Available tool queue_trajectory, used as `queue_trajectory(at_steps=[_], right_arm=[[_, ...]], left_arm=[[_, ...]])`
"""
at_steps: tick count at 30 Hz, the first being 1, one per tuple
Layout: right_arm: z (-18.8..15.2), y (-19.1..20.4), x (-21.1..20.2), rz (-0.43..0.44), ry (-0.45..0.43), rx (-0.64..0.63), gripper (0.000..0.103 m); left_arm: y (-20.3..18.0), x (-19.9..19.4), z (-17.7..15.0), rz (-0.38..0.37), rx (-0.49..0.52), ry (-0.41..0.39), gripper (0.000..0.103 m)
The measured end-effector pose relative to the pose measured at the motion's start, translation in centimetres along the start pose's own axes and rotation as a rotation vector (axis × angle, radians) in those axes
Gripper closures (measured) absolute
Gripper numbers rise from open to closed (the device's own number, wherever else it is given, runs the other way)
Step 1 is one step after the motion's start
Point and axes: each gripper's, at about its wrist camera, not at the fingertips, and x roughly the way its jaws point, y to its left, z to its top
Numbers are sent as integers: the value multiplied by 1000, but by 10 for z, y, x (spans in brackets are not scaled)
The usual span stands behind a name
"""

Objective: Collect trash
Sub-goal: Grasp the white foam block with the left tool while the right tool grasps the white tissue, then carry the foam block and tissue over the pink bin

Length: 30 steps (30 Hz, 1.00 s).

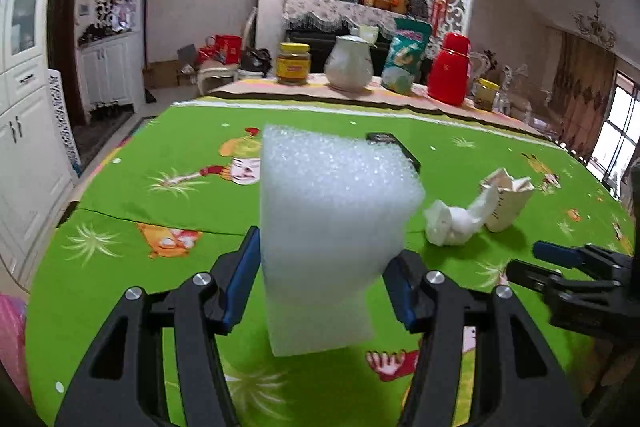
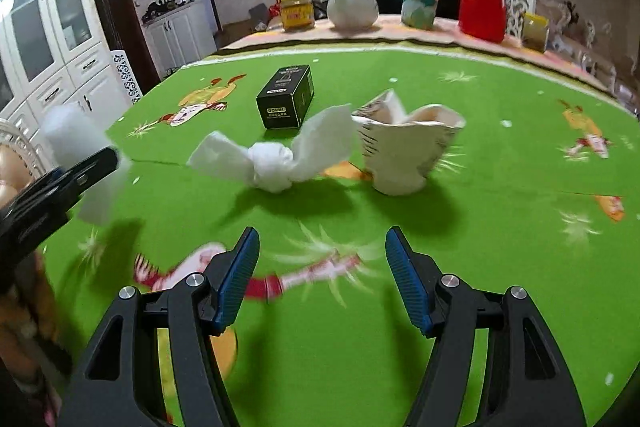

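A white foam block (image 1: 332, 239) is held upright above the green cloth (image 1: 160, 259), clamped between the blue pads (image 1: 242, 275) of the left gripper (image 1: 322, 279); the jaws are closed only as far as the block's width allows, and both pads are pressed to its sides. From the right wrist camera the same block (image 2: 76, 147) is seen at 9 o'clock, blurred, with the left gripper (image 2: 86, 171) around it.

At 3 o'clock of the block in the left view a twisted tissue (image 1: 452, 223) lies on the cloth, and just beside it, further toward 3 o'clock, a crumpled paper cup (image 1: 506, 201) stands. A black box (image 1: 394, 147) is mostly hidden behind the block at 1 o'clock.

The right gripper (image 2: 322, 279) is spread wide with nothing between its pads (image 2: 404, 271); it is held above the cloth (image 2: 500, 247). At its 12 o'clock the tissue (image 2: 276, 159) is seen, with the cup (image 2: 404, 151) at 1 o'clock, a corner of the tissue reaching the cup's rim. The box (image 2: 286, 97) lies beyond the tissue. In the left view the right gripper (image 1: 536, 263) enters at 3 o'clock.

Along the far table edge a yellow-lidded jar (image 1: 294, 63), a white jug (image 1: 349, 67), a green bag (image 1: 406, 61) and a red flask (image 1: 450, 71) are lined up.
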Motion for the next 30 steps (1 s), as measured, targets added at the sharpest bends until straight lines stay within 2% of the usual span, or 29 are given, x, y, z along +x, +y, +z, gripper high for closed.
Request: queue_trajectory(at_steps=[5, 13, 14, 16, 18, 24, 30], right_arm=[[19, 17, 30, 18, 44, -22, 40], [44, 36, 56, 26, 50, -32, 41], [44, 37, 58, 27, 56, -29, 43], [44, 37, 58, 56, 57, -21, 68], [40, 38, 53, 70, 39, -32, 80], [31, 43, 25, 71, -26, -74, 83], [12, 37, -12, 73, -67, -41, 83]], left_arm=[[9, -2, 2, 37, -35, -15, 47], [15, -5, 2, 74, -58, -33, 47], [15, -3, 2, 75, -53, -32, 47], [13, -1, 3, 71, -46, -25, 47], [13, -1, 3, 71, -47, -27, 47], [13, -1, 3, 68, -53, -24, 47], [17, -2, 4, 61, -61, -23, 47]])
